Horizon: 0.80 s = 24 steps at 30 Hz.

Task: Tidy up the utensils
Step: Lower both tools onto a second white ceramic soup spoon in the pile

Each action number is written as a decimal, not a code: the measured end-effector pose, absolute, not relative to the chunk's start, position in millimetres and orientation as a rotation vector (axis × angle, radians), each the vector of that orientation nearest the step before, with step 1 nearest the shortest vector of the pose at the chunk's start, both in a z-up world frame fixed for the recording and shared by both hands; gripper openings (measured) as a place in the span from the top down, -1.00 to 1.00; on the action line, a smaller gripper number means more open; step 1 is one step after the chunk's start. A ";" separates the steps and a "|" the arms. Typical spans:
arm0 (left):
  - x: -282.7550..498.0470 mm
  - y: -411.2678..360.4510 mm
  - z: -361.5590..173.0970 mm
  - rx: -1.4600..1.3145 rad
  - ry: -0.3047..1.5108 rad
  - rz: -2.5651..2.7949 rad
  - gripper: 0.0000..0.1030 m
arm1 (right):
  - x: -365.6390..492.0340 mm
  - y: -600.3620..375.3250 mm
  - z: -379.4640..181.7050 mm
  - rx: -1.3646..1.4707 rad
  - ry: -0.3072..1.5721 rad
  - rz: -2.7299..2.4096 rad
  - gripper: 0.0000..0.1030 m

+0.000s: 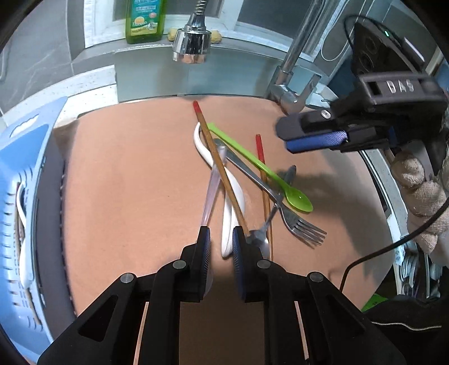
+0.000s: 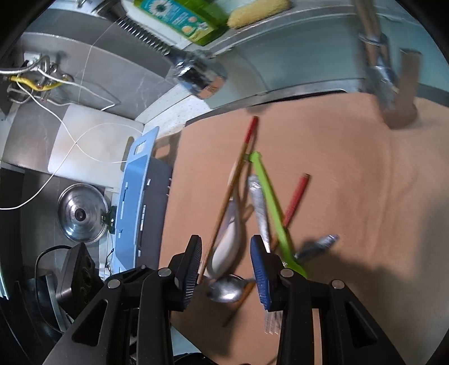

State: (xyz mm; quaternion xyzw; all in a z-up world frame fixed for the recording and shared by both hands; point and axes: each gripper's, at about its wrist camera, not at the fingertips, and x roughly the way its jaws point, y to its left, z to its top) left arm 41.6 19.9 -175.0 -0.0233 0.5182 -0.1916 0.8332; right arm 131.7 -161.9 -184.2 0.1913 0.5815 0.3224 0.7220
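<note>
Pile of utensils near the middle of a salmon-pink mat (image 1: 126, 182) laid over the sink, below a chrome faucet head (image 1: 192, 42) and a green bottle of dish soap (image 1: 144, 19) on the ledge behind.

In the pile:
- a white ceramic soup spoon (image 1: 202, 146)
- a lime-green plastic spoon (image 1: 252, 157)
- a steel fork (image 1: 291, 216), tines toward the near edge
- a steel spoon (image 1: 261, 238)
- a translucent plastic utensil (image 1: 212, 188)
- two wooden chopsticks with red tips, one (image 1: 221, 171) slanting across the white spoon, the other (image 1: 263, 179) under the green spoon and fork.

All crossed and touching one another.

Pale-blue perforated plastic basket (image 1: 28, 168) beside the mat's left edge, a white utensil inside.

Left gripper (image 1: 220, 233) low over the near end of the pile, jaws narrowly apart, nothing clamped; end of the white spoon visible in the gap.

Right gripper (image 2: 224, 244) in a gloved hand (image 1: 421, 191), above the right side of the pile, jaws moderately apart and empty; white spoon and steel spoon bowl below the gap.
</note>
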 end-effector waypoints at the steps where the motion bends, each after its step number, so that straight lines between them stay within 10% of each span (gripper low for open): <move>1: 42.9 18.2 -173.9 -0.048 1.098 -0.412 0.71 | 133.7 -155.9 -182.1 0.417 1.281 0.725 0.36; 24: 20.6 52.2 -163.9 -0.063 1.089 -0.341 0.65 | 157.2 -97.4 -209.6 0.347 1.360 0.695 0.43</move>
